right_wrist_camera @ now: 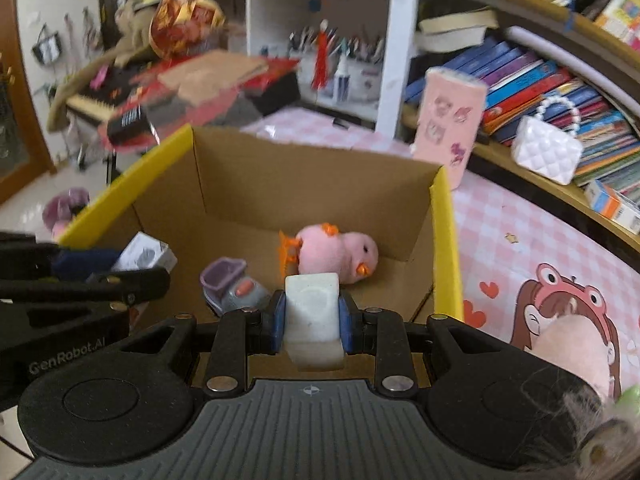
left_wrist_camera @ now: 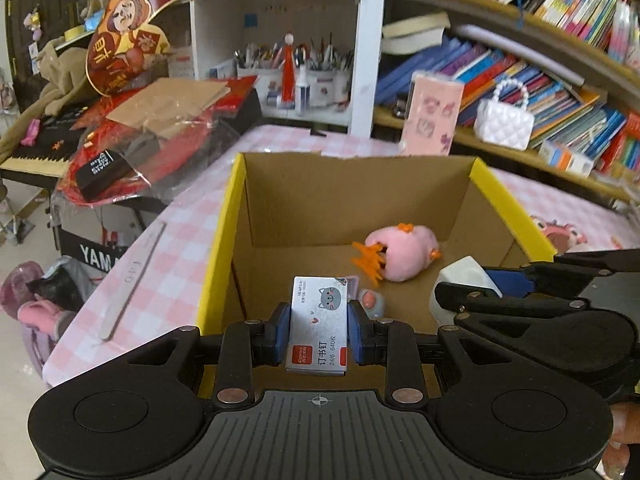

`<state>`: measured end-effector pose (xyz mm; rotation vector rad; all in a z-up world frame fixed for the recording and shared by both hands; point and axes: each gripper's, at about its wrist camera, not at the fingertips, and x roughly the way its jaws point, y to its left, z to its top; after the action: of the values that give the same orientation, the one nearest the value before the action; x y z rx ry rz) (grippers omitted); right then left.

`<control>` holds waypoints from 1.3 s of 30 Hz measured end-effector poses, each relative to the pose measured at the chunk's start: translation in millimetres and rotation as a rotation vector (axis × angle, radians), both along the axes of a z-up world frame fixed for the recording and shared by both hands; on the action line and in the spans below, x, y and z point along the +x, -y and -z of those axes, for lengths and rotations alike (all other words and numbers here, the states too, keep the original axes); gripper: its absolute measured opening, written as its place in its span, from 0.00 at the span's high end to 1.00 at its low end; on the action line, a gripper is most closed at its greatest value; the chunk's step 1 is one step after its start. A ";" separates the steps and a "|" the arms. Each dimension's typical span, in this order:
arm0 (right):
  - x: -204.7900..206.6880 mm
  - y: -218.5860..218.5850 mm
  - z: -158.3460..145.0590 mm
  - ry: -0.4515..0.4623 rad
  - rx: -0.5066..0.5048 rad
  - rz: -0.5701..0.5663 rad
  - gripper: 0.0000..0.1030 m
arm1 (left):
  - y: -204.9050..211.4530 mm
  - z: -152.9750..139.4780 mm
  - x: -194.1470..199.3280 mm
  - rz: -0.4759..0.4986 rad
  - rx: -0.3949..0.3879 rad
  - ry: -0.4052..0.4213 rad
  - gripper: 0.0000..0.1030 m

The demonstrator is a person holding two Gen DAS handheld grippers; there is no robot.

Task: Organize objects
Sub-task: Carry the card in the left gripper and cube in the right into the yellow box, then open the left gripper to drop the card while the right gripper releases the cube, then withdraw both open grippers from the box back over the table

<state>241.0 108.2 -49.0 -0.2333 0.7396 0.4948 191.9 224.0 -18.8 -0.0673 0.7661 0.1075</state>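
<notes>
Two grippers hang side by side above the open cardboard box [left_wrist_camera: 360, 204] on the bench, the left gripper [left_wrist_camera: 318, 330] with jaws clenched on a staple box [left_wrist_camera: 318, 320] lying lengthwise between them, the right gripper [right_wrist_camera: 312, 320] clamping a white block [right_wrist_camera: 313, 316], both loads directly over the box floor beside a pink plush chick [right_wrist_camera: 340, 254].

The cardboard box [left_wrist_camera: 352, 200] stood on the table [left_wrist_camera: 188, 232], before the bookshelf [right_wrist_camera: 560, 80]. In the box, a plush chick [right_wrist_camera: 340, 252] lay near the far wall, and a small toy [right_wrist_camera: 236, 292] lay left of it. A staple box [left_wrist_camera: 318, 324] was clamped in the left gripper [left_wrist_camera: 318, 334] over the box's near left part; a block [right_wrist_camera: 312, 316] was clamped in the right gripper [right_wrist_camera: 312, 326] over its near right part. A ruler [left_wrist_camera: 132, 280] lay on the table left of the box.
</notes>
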 end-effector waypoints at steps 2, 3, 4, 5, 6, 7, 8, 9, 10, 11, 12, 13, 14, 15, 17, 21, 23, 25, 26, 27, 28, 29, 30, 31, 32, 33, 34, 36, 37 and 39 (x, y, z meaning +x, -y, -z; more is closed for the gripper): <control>6.0 -3.2 5.7 -0.016 -0.019 -0.018 0.76 | 4.4 1.3 5.6 0.005 0.027 -0.005 0.72; 8.7 -4.3 8.0 -0.022 -0.028 -0.025 0.76 | 5.7 1.5 7.5 0.004 0.031 -0.009 0.72; 11.5 -5.7 10.0 -0.030 -0.035 -0.032 0.76 | 5.9 2.1 10.0 0.005 0.023 -0.016 0.72; 13.9 -6.4 11.3 -0.036 -0.041 -0.038 0.76 | 5.8 2.5 12.1 0.004 0.014 -0.020 0.72; 16.3 -7.1 12.2 -0.043 -0.043 -0.041 0.76 | 5.7 3.1 13.5 0.001 0.012 -0.023 0.71; 18.0 -7.5 11.8 -0.046 -0.042 -0.043 0.76 | 6.1 3.9 14.1 0.002 0.014 -0.024 0.71; 18.6 -8.0 11.6 -0.048 -0.042 -0.044 0.76 | 6.1 4.4 14.8 0.002 0.016 -0.025 0.71; 19.5 -8.2 11.4 -0.047 -0.047 -0.041 0.76 | 6.0 4.2 15.0 0.005 0.014 -0.023 0.70; 20.1 -7.8 11.2 -0.044 -0.048 -0.037 0.76 | 5.7 3.4 14.1 0.004 0.009 -0.017 0.68; 20.2 -6.9 10.6 -0.043 -0.043 -0.031 0.74 | 5.2 1.6 12.1 -0.002 0.006 -0.002 0.67; 19.8 -5.5 9.3 -0.038 -0.035 -0.023 0.72 | 4.9 -0.9 10.8 -0.009 0.006 0.015 0.63; 18.6 -3.9 6.8 -0.026 -0.027 -0.014 0.72 | 4.3 -4.1 7.8 -0.020 0.009 0.036 0.57; 17.4 -2.1 4.2 -0.015 -0.019 -0.008 0.71 | 4.1 -7.2 6.1 -0.029 0.012 0.052 0.54; 16.5 -0.5 1.1 -0.006 -0.009 0.001 0.71 | 3.0 -10.5 4.4 -0.033 0.011 0.067 0.49; 14.4 4.1 -7.5 0.012 0.019 0.023 0.67 | 0.3 -18.4 -1.5 -0.039 0.003 0.103 0.44; 4.0 12.6 -26.8 0.060 0.077 0.059 0.66 | -2.5 -34.8 -18.2 -0.042 0.012 0.156 0.41; -4.2 16.9 -36.2 0.082 0.105 0.079 0.66 | -3.8 -42.4 -28.8 -0.048 0.009 0.180 0.35; -14.5 21.1 -44.7 0.101 0.131 0.100 0.64 | -5.1 -48.1 -39.5 -0.053 0.003 0.203 0.33; -20.2 21.7 -48.5 0.112 0.138 0.110 0.64 | -6.4 -50.5 -44.9 -0.057 0.002 0.209 0.33; -27.1 22.9 -51.4 0.123 0.143 0.119 0.63 | -7.6 -52.6 -51.0 -0.059 0.000 0.217 0.33; -33.8 23.8 -53.5 0.133 0.147 0.124 0.63 | -9.0 -54.1 -57.8 -0.060 -0.003 0.225 0.33; -41.7 24.5 -55.2 0.141 0.150 0.131 0.63 | -10.5 -55.3 -64.3 -0.063 -0.003 0.230 0.33; -48.7 25.1 -56.0 0.145 0.152 0.137 0.63 | -12.0 -55.4 -71.9 -0.068 -0.002 0.232 0.33; -56.3 25.1 -56.4 0.147 0.155 0.142 0.63 | -13.3 -54.9 -77.0 -0.072 -0.002 0.230 0.33; -64.7 25.6 -56.2 0.145 0.159 0.147 0.63 | -14.9 -53.7 -82.9 -0.077 -0.001 0.226 0.33; -72.7 25.7 -55.6 0.140 0.164 0.151 0.63 | -16.3 -51.7 -88.9 -0.082 -0.002 0.219 0.33; -79.5 26.3 -54.1 0.134 0.167 0.151 0.63 | -17.6 -49.3 -94.7 -0.089 -0.005 0.209 0.33; -94.2 25.1 -50.6 0.124 0.158 0.143 0.63 | -20.1 -43.2 -107.7 -0.102 -0.015 0.189 0.33; -101.8 24.4 -48.4 0.122 0.148 0.139 0.63 | -20.5 -41.1 -113.1 -0.104 -0.019 0.182 0.33; -116.4 24.3 -43.2 0.112 0.132 0.136 0.63 | -20.9 -36.2 -125.9 -0.107 -0.023 0.168 0.33</control>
<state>124.6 83.9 -5.8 -0.0856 0.6067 0.3962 65.9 244.9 17.5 -0.1374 0.5955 0.1921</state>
